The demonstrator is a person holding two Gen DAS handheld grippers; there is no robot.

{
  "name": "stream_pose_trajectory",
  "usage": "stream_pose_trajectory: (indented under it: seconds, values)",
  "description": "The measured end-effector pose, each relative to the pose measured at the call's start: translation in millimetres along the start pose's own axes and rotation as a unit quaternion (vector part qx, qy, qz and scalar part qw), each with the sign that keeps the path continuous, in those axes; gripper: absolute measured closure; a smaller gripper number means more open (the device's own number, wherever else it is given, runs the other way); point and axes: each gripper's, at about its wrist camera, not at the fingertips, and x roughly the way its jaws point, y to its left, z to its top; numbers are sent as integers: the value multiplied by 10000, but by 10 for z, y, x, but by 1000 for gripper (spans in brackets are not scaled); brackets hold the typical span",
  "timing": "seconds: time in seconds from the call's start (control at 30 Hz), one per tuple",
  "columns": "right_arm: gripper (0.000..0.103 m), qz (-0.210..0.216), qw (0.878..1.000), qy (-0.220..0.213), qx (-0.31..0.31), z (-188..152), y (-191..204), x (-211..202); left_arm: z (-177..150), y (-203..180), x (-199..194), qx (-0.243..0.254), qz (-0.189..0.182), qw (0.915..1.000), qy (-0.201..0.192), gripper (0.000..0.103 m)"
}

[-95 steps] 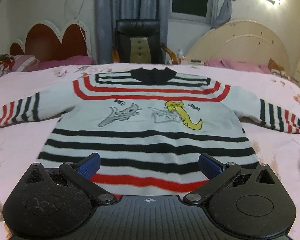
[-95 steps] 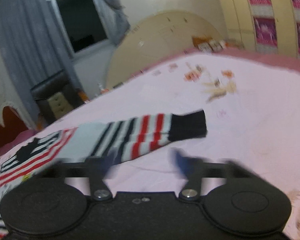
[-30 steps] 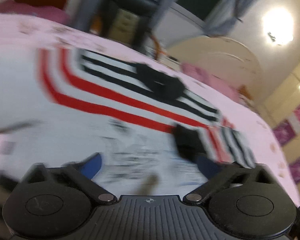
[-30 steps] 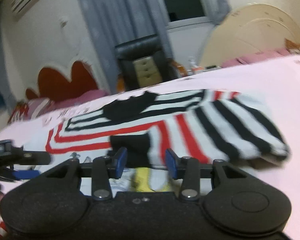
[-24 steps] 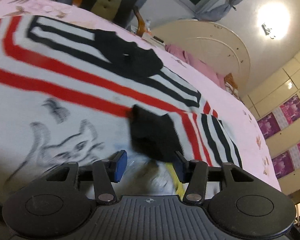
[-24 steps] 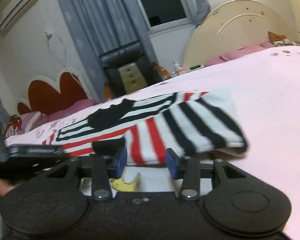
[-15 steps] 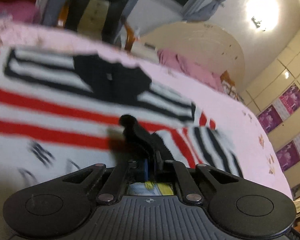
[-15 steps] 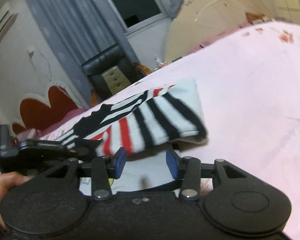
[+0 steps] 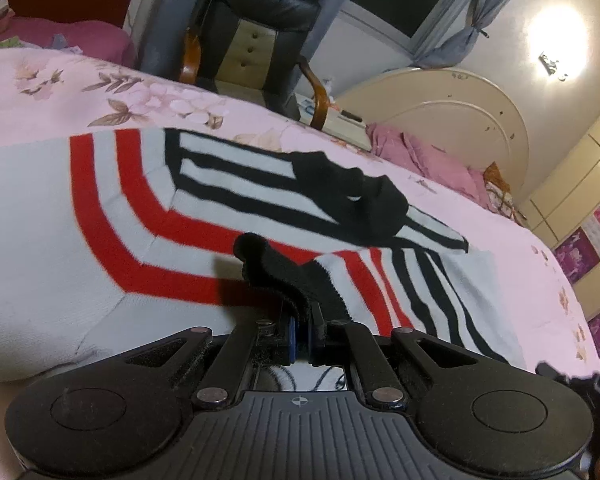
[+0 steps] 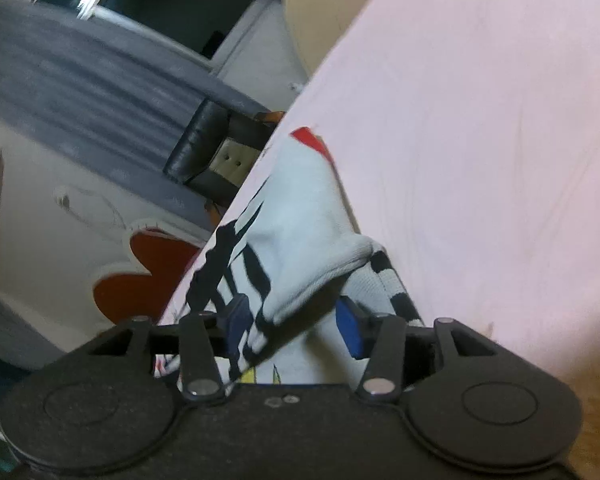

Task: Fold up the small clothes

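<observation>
The sweater (image 9: pixel 100 220) is spread on the bed (image 9: pixel 40 92), ahead of both pairs of fingers. The black cuff (image 9: pixel 276 268) is pinched by the left gripper (image 9: pixel 300 334), fingers pressed together on it, probably to keep the sleeve (image 9: pixel 412 280) folded over the chest. The sleeve runs from these fingers rightward to the shoulder. The right gripper (image 10: pixel 296 328) has just been opening; the folded edge (image 10: pixel 316 264) lies between its spread fingers, seemingly untouched.
</observation>
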Motion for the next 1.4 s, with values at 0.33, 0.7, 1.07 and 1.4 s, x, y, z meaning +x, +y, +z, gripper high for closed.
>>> stream_pose_trajectory:
  seconds: [0.33, 0.7, 1.07, 1.4]
  values:
    - [75, -57, 9975, -159, 689, 97, -168, 195, -82, 17, 83, 4, 35, 10000, 55, 98]
    - [94, -305, 9993, -173, 162, 141, -129, 138, 3, -50, 73, 190, 130, 9997, -48, 98]
    - [65, -339, 9945, -55, -988, 280, 62, -242, -75, 10, -34, 436, 370, 9978, -341, 21]
    - [65, -369, 9921, 76, -1199, 1023, 35, 575, 153, 8, 286, 614, 768, 9949, -244, 73]
